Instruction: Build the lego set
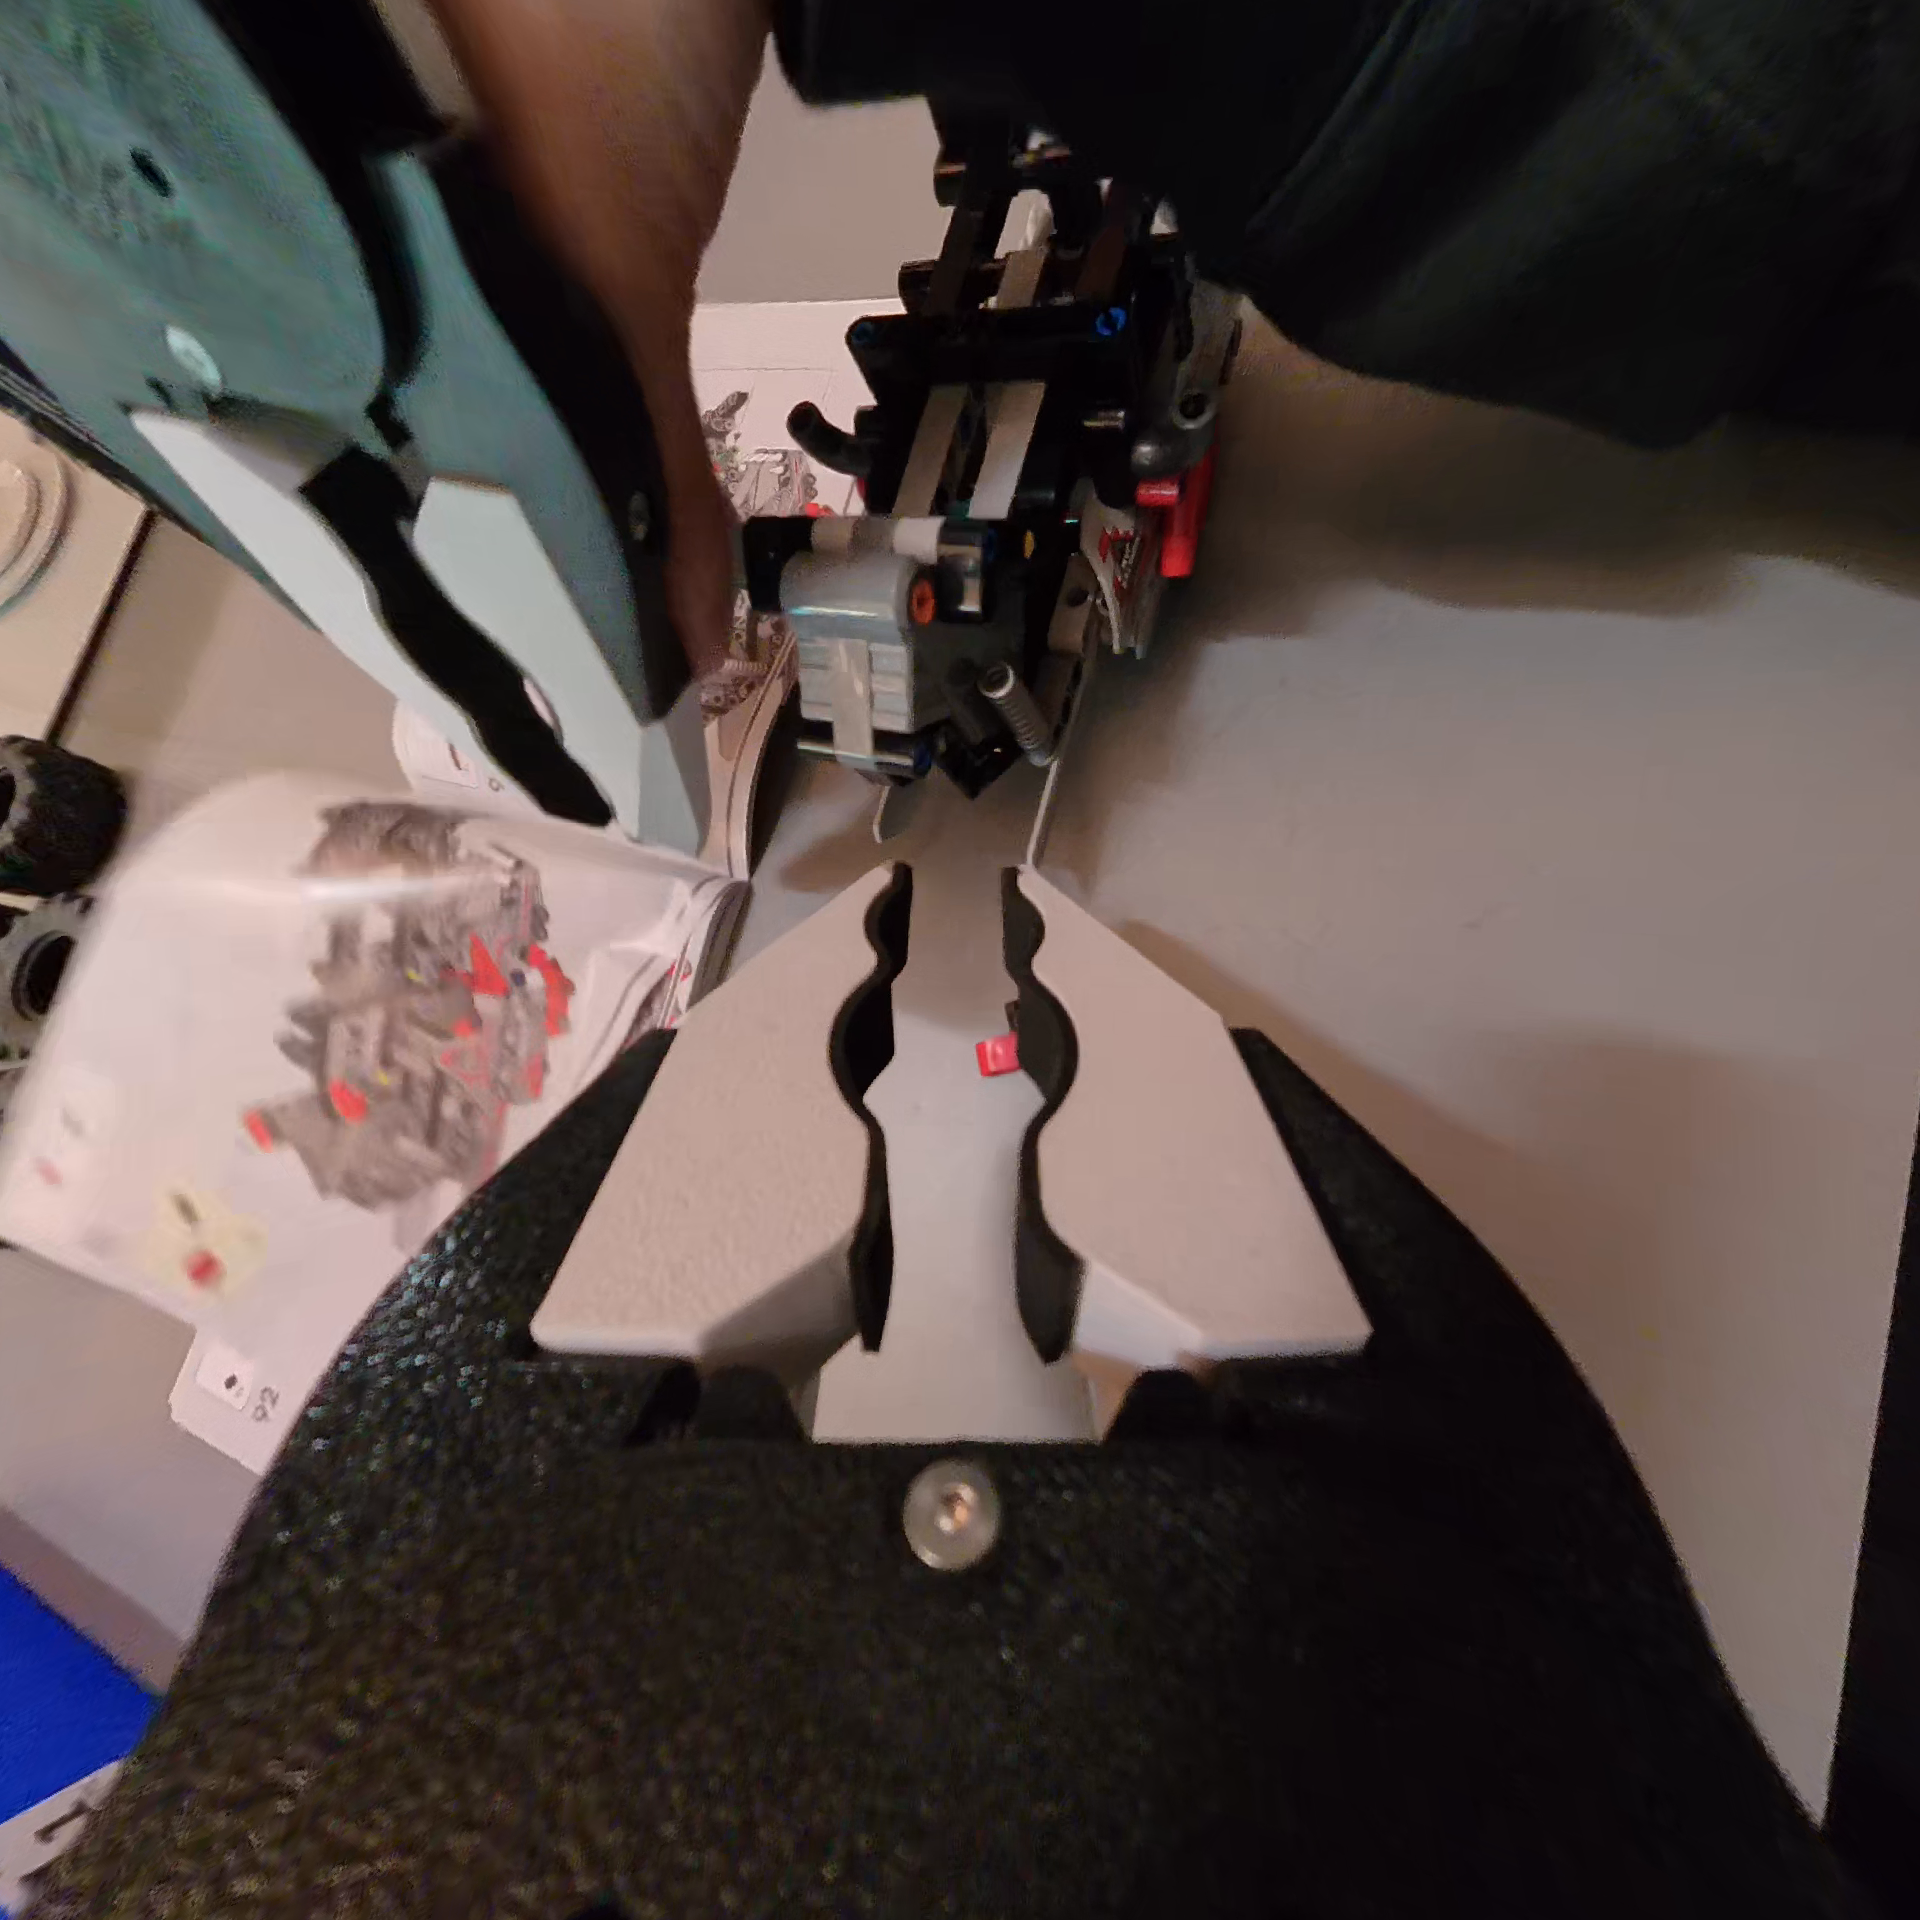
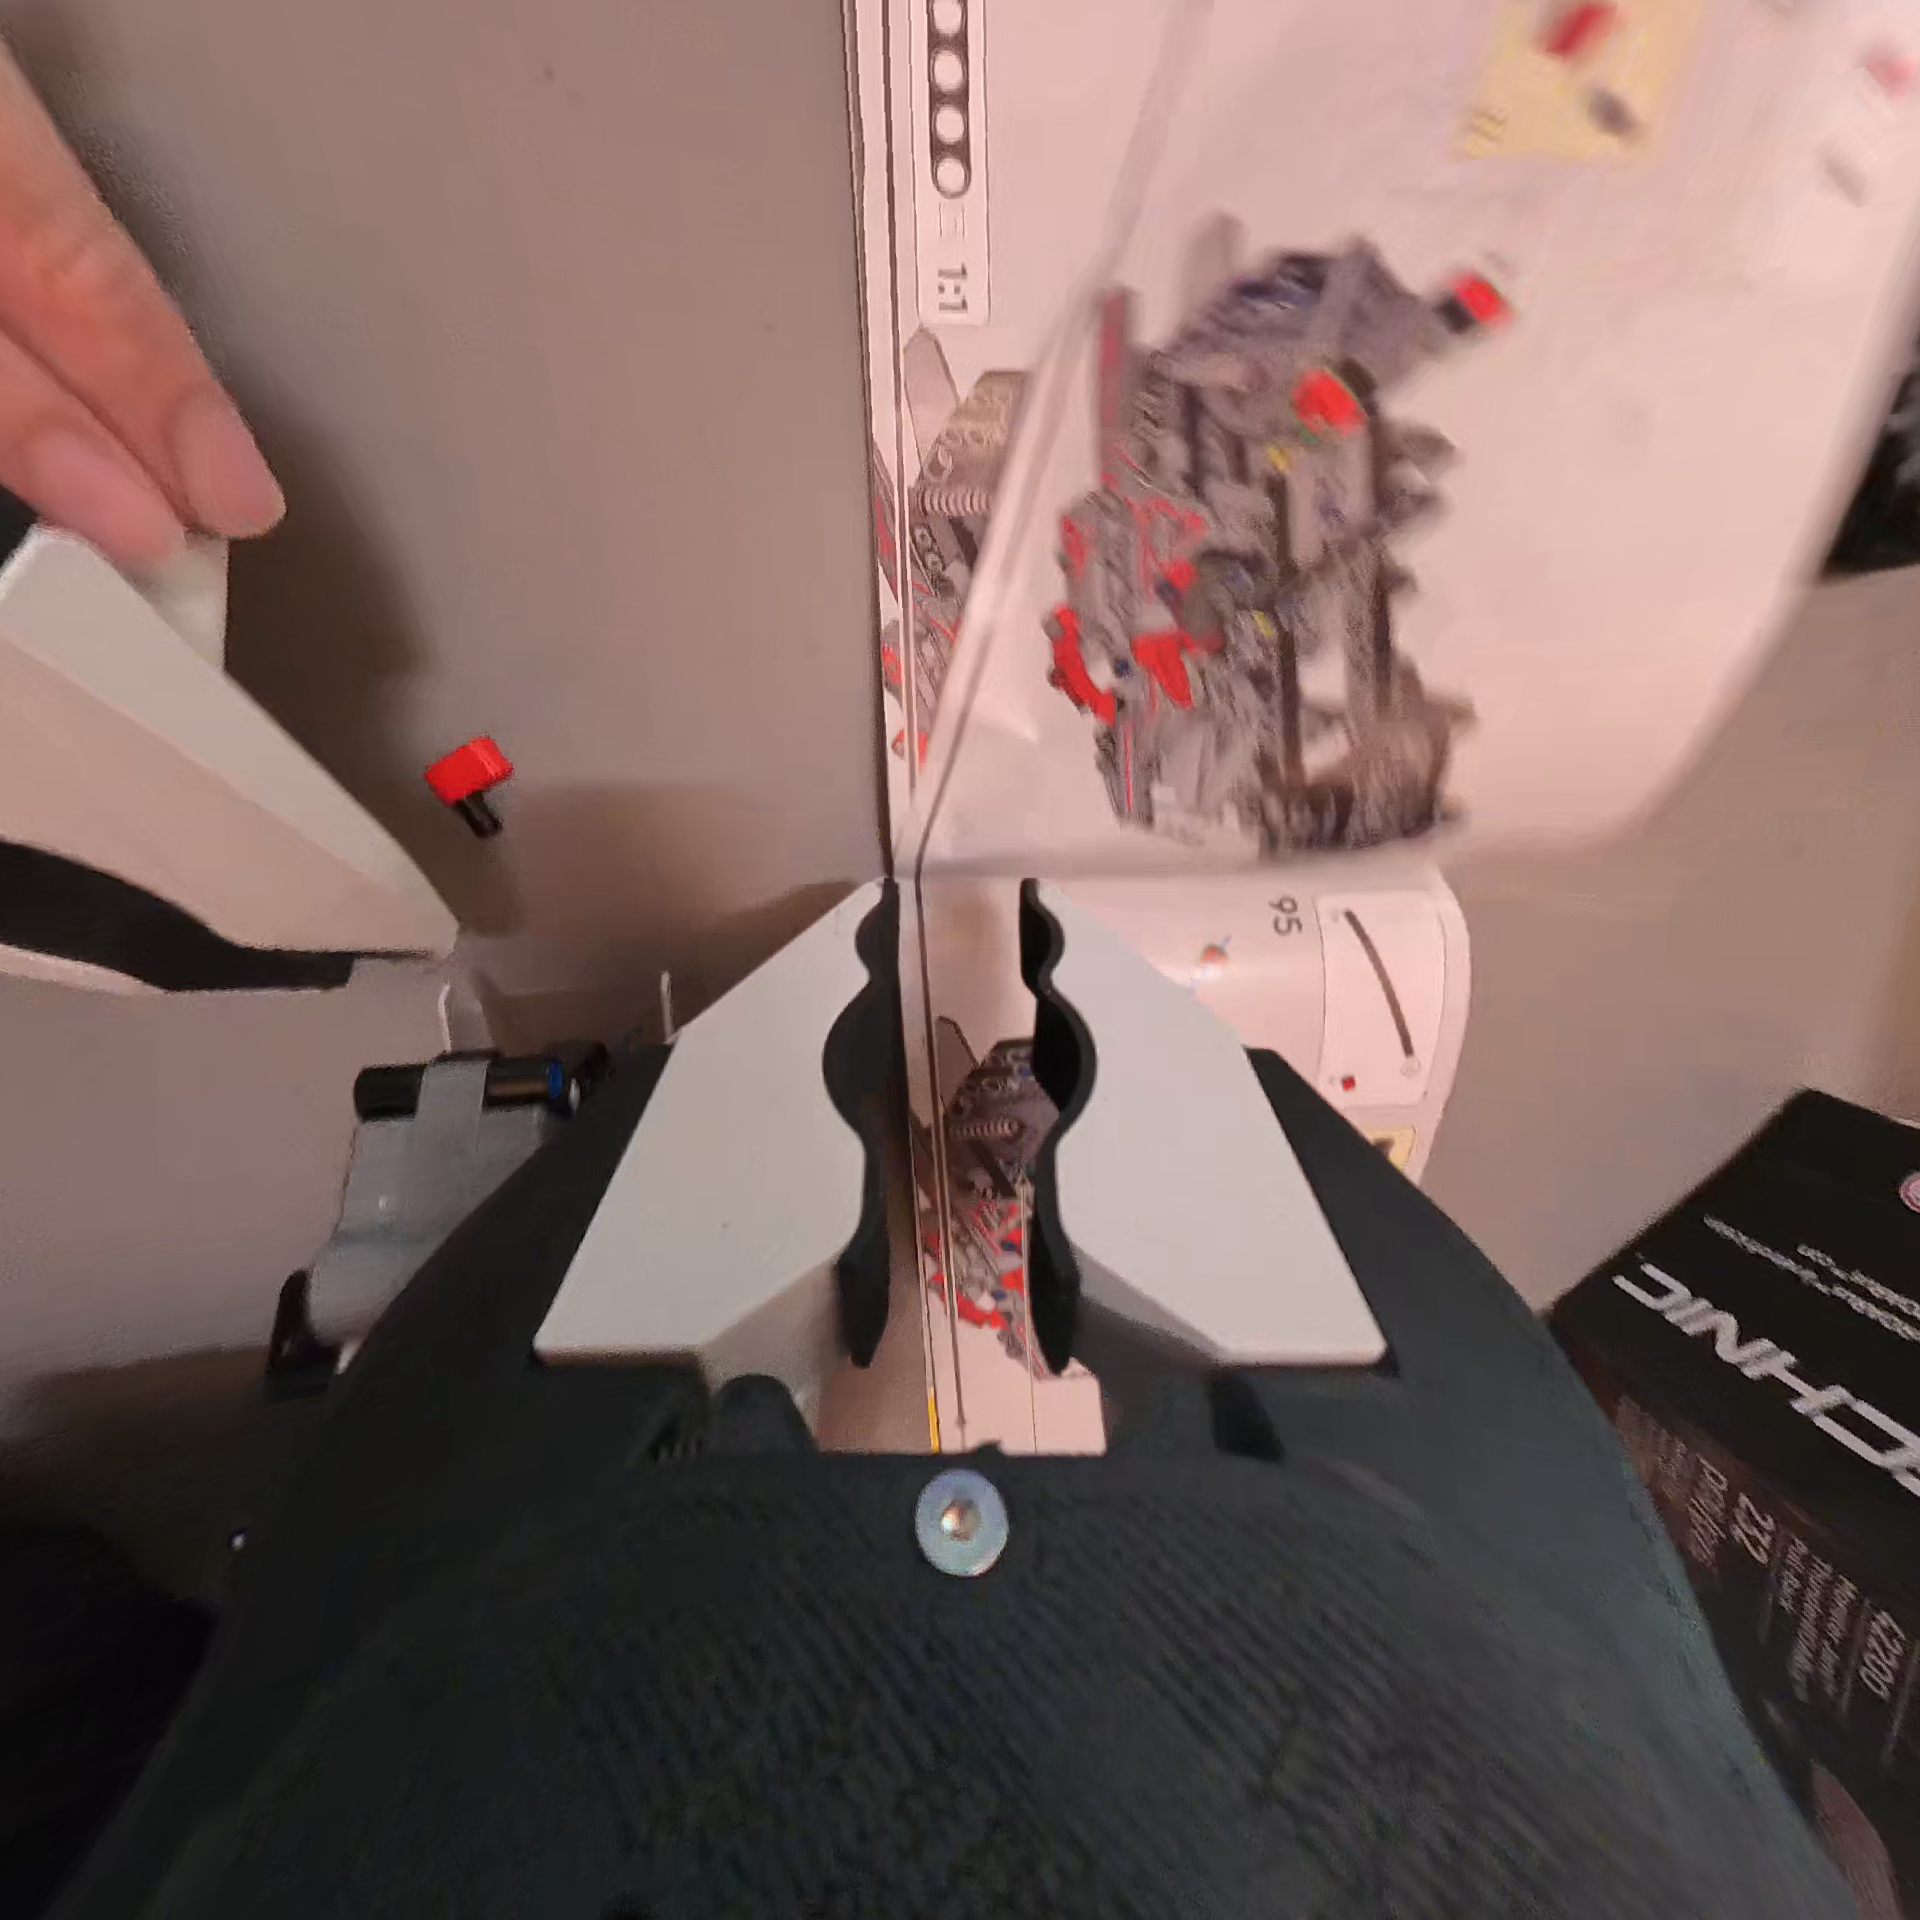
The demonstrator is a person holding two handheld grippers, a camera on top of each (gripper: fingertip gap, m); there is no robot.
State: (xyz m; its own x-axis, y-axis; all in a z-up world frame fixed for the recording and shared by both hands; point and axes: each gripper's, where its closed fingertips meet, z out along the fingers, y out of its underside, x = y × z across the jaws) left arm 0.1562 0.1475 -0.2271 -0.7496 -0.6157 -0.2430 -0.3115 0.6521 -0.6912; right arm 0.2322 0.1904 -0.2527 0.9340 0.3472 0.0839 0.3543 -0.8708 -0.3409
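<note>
The half-built black and grey lego model (image 1: 987, 520) lies on the white table ahead of my left gripper (image 1: 956, 873). The left jaws stand a narrow gap apart and hold nothing. A small red pin (image 1: 997, 1055) lies on the table below that gap; it also shows in the right wrist view (image 2: 468, 779). My right gripper (image 2: 956, 894) hovers over the left edge of the instruction booklet (image 2: 987, 1143), jaws slightly apart. A blurred page (image 2: 1351, 520) curls up just beyond its tips. The right gripper (image 1: 613, 810) also shows in the left wrist view, over the booklet (image 1: 364, 987).
Black tyres (image 1: 52, 810) sit at the table's far left. A black box (image 2: 1766, 1455) stands right of the booklet. A hand (image 2: 125, 416) rests on the left gripper's white finger (image 2: 208, 779). Part of the model (image 2: 447, 1143) lies left of my right gripper.
</note>
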